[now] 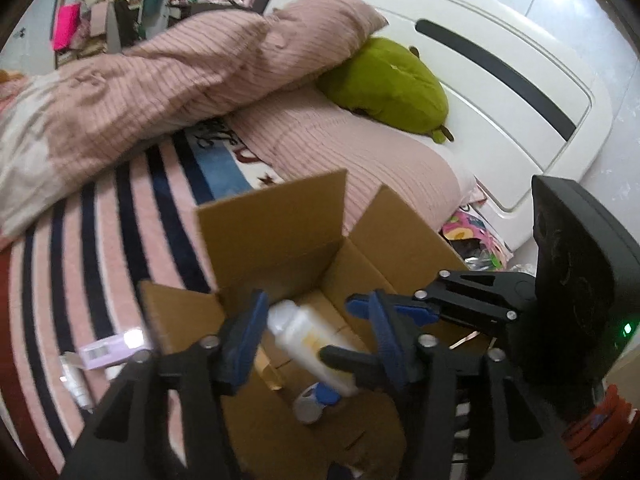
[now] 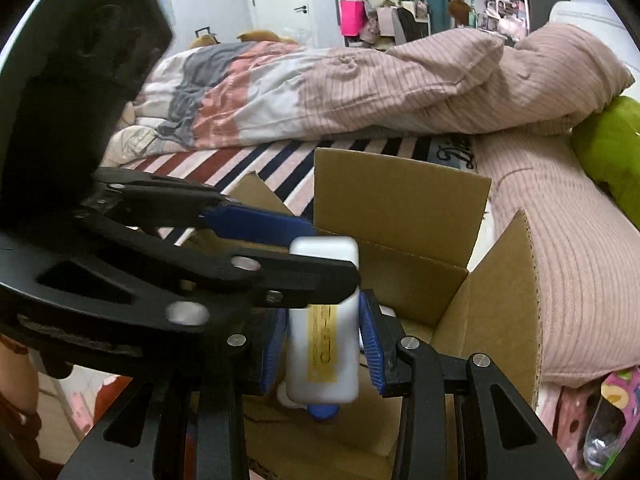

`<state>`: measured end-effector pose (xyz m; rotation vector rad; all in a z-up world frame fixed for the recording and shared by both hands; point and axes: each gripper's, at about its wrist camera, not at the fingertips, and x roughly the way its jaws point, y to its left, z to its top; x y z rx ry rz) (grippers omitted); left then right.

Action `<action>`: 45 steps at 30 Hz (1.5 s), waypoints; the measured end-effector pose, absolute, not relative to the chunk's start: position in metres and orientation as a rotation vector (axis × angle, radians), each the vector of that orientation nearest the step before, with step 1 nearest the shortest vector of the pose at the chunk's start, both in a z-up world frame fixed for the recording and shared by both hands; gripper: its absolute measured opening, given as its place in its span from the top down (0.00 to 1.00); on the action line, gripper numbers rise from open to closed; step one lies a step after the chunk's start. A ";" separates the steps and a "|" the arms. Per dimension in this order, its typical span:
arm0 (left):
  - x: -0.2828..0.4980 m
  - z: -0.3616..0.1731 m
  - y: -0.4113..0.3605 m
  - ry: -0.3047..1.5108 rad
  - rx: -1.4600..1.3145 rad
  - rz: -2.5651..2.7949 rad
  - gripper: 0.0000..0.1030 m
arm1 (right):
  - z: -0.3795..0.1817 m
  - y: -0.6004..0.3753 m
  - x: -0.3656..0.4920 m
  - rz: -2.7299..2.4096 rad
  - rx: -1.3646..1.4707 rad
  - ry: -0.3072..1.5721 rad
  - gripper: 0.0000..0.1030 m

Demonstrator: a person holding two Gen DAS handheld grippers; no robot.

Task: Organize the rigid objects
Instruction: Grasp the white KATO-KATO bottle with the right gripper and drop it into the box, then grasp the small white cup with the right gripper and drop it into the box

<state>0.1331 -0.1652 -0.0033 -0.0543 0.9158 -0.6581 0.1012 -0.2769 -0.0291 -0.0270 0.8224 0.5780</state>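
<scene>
An open cardboard box (image 1: 280, 232) (image 2: 400, 200) stands on the bed. Above its opening hangs a white bottle (image 1: 304, 332) (image 2: 324, 360) with a yellow label. My right gripper (image 2: 323, 344) is shut on the bottle's body, blue pads pressed on both sides; in the left wrist view the right gripper (image 1: 340, 332) reaches in from the right. My left gripper (image 1: 314, 340) (image 2: 332, 254) straddles the bottle's top end, and its pads stand a little off it. On the box floor lies a small white and blue item (image 1: 312, 400).
A purple carton (image 1: 112, 348) and a small white tube (image 1: 76, 388) lie on the striped blanket (image 1: 100, 240) left of the box. A pink duvet (image 2: 400, 92), a green plush (image 1: 388, 84) and the white headboard (image 1: 500, 40) lie behind. A colourful bag (image 1: 476, 240) sits beside the bed.
</scene>
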 end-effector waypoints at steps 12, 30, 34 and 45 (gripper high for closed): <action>0.085 0.032 -0.036 0.747 -0.094 -0.456 0.29 | 0.006 -0.221 0.078 0.641 -0.074 0.740 0.34; 0.059 -0.081 0.131 0.822 -0.229 -0.204 0.29 | -0.080 -0.035 0.099 0.845 -0.182 0.896 0.47; 0.058 -0.094 0.139 0.826 -0.232 -0.178 0.29 | -0.107 -0.023 0.134 0.753 -0.114 0.918 0.60; 0.055 -0.093 0.133 0.837 -0.245 -0.198 0.29 | -0.121 -0.038 0.139 0.751 -0.068 0.922 0.79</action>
